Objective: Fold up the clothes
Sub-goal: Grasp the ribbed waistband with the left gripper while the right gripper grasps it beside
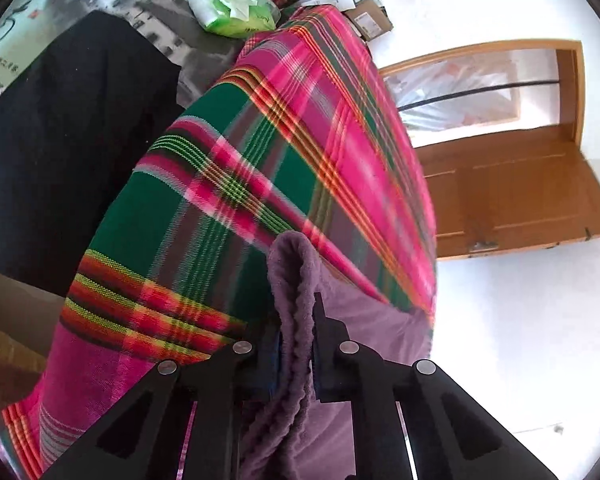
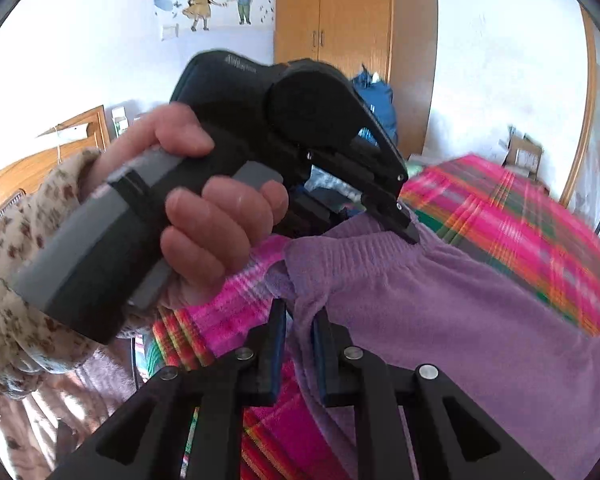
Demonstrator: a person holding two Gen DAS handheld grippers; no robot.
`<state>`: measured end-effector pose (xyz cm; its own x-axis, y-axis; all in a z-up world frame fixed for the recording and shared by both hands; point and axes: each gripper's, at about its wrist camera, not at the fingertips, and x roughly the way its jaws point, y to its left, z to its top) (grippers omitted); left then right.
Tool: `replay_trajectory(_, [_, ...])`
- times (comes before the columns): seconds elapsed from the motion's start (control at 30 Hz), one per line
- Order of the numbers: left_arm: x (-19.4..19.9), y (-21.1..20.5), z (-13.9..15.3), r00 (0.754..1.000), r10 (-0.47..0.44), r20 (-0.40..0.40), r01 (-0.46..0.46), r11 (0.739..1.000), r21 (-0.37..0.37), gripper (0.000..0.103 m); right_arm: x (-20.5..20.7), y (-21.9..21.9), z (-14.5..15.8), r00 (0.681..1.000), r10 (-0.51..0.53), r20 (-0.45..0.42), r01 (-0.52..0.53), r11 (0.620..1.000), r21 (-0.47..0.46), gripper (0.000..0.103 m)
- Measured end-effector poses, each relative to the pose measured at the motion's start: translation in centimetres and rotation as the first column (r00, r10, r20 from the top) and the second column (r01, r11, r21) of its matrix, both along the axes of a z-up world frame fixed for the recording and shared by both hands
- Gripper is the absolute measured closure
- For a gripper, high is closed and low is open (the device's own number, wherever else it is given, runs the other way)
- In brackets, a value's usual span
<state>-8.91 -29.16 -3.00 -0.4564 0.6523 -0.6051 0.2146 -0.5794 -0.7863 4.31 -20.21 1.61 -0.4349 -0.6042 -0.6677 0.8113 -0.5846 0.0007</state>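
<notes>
Your right hand-held gripper clamps the soft purple fleece garment. Ahead, your left hand-held gripper pinches its ribbed hem, likely to stretch that edge for folding.

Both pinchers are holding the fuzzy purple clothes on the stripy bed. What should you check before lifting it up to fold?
1. Left gripper pinched shut on the fuzzy purple fleece garment: ok, a thick fold sits between its fingers.
2. Right gripper shut on the same garment: ok.
3. Both grips on the ribbed edge: ok for the left; cannot tell for the right.
4. Pink and green plaid bedspread not caught in either grip: cannot tell.
5. Black cloth and green tissue pack away from the garment: ok.
6. Garment lying smooth: not ok, it is bunched near the grips.
</notes>
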Motion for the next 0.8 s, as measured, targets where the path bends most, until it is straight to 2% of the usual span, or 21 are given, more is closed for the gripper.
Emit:
replay_trajectory(0.23, [-0.1, 0.1, 0.0, 1.000, 0.006, 0.024, -0.006, 1.000, 0.002, 0.087, -0.8, 0.4, -0.3, 1.000, -0.009, 0.010, 0.009, 1.000, -0.019, 0.090])
replay_trajectory(0.4, [-0.2, 0.8, 0.8, 1.000, -0.023, 0.017, 0.023, 0.998, -0.058, 0.083, -1.1, 0.5, -0.4, 1.000, -0.014, 0.009, 0.014, 1.000, -0.018, 0.090])
replay_trajectory(0.63, [-0.6, 1.3, 1.9, 0.999, -0.020, 0.026, 0.022, 0.995, -0.098, 0.085, 0.0, 1.3, 0.0, 1.000, -0.021, 0.009, 0.021, 0.999, -0.035, 0.090])
replay_trajectory(0.7, [-0.6, 1.6, 2.6, 1.000, -0.018, 0.016, 0.020, 0.993, -0.119, 0.090, 0.7, 1.7, 0.5, 1.000, -0.025, 0.007, 0.025, 0.999, -0.047, 0.090])
replay_trajectory(0.8, [-0.5, 2.4, 4.0, 1.000, -0.020, -0.011, 0.018, 0.989, -0.149, 0.090, 0.9, 2.4, 1.3, 1.000, -0.029, 0.004, 0.029, 0.997, -0.068, 0.090])
